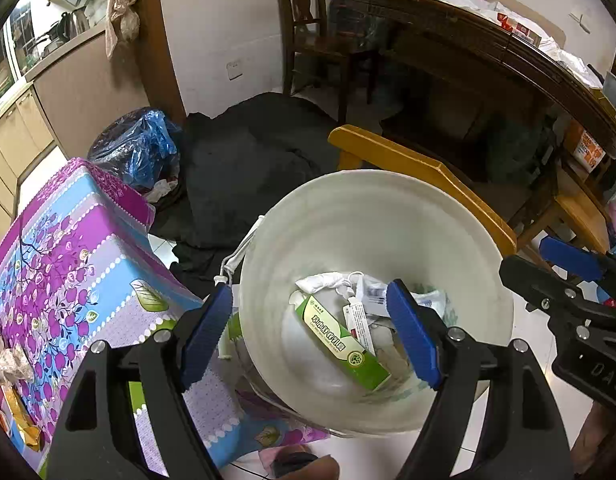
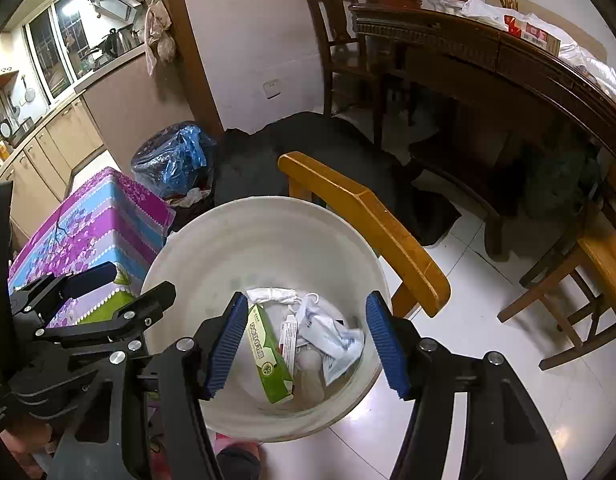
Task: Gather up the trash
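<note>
Nearest the lens, the left gripper (image 1: 310,330) shows two black arms tipped with ribbed blue pads (image 1: 207,332), spread wide with nothing between them; it hangs over the near rim of a white bucket (image 1: 348,208). The right gripper (image 2: 305,342) is built the same way, its fingers likewise parted and empty, poised above the same bucket (image 2: 227,240).

The trash lies at the bottom of the bucket. A long green carton (image 1: 342,346) with a cream label panel and printed characters rests slanted across the heap, its edges crisp and its faces glossy. Touching its side is a slim white tube (image 1: 360,322) with small red markings. Behind these sits a knotted white cloth-like bundle (image 1: 324,282), and to the right a crumpled white plastic wrapper (image 2: 336,344) with faint blue print.

The bucket is round, smooth-walled, pale plastic, with a thin white handle (image 1: 237,256) hanging at its left side. It stands on glossy white floor tiles (image 2: 468,320), just beside a table draped in a floral cloth (image 1: 75,248) of purple, blue and green. Beyond the cloth stands a dark bin lined with a crinkled blue plastic bag (image 1: 147,148). A yellow wooden chair back (image 2: 368,220) curves behind the bucket's far rim, and a dark cloth (image 1: 247,160) is spread on the floor beyond
</note>
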